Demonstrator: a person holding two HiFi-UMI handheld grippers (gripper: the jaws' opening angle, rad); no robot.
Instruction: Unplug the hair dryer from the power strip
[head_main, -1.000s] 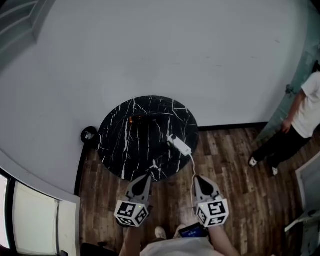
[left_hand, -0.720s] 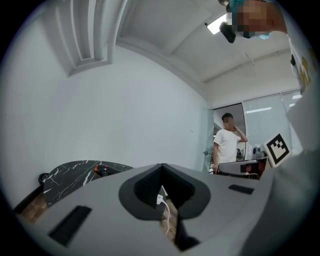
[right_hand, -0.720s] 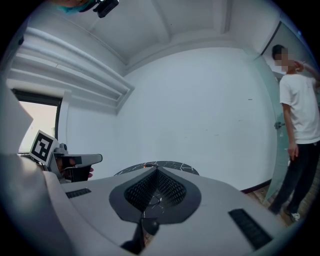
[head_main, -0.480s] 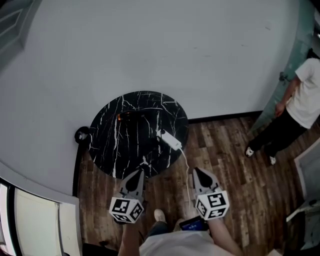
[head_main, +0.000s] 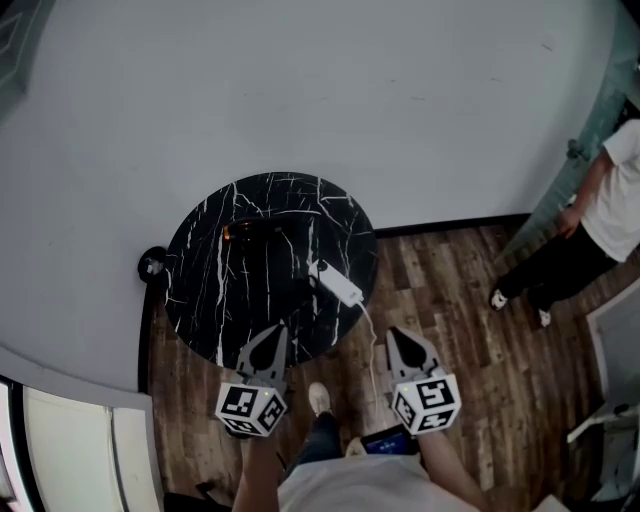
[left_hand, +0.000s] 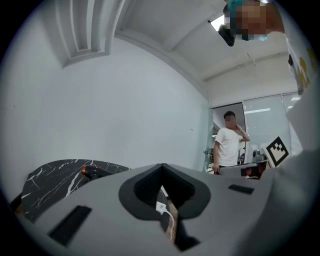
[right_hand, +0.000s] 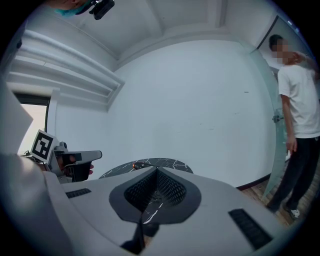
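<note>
A round black marble table (head_main: 200, 290) stands against the white wall. On it lies a dark hair dryer (head_main: 252, 231) with an orange ring, toward the far side; its orange end also shows in the left gripper view (left_hand: 88, 171). A white power strip (head_main: 340, 284) lies at the table's right edge, and its white cable (head_main: 374, 345) runs down to the floor. My left gripper (head_main: 270, 332) is shut and empty, just short of the table's near edge. My right gripper (head_main: 397, 336) is shut and empty too, over the floor to the right of the cable.
A person in a white shirt (head_main: 612, 205) stands at the right by a glass door (right_hand: 272, 125). The floor is dark wood planks (head_main: 450, 300). A small black round object (head_main: 152, 265) sits on the floor left of the table. My own shoe (head_main: 320, 400) is below the table edge.
Both grippers have come closer to the table, the left one now at its near edge. The table and power strip sit nearer in the head view. Both stay shut.
</note>
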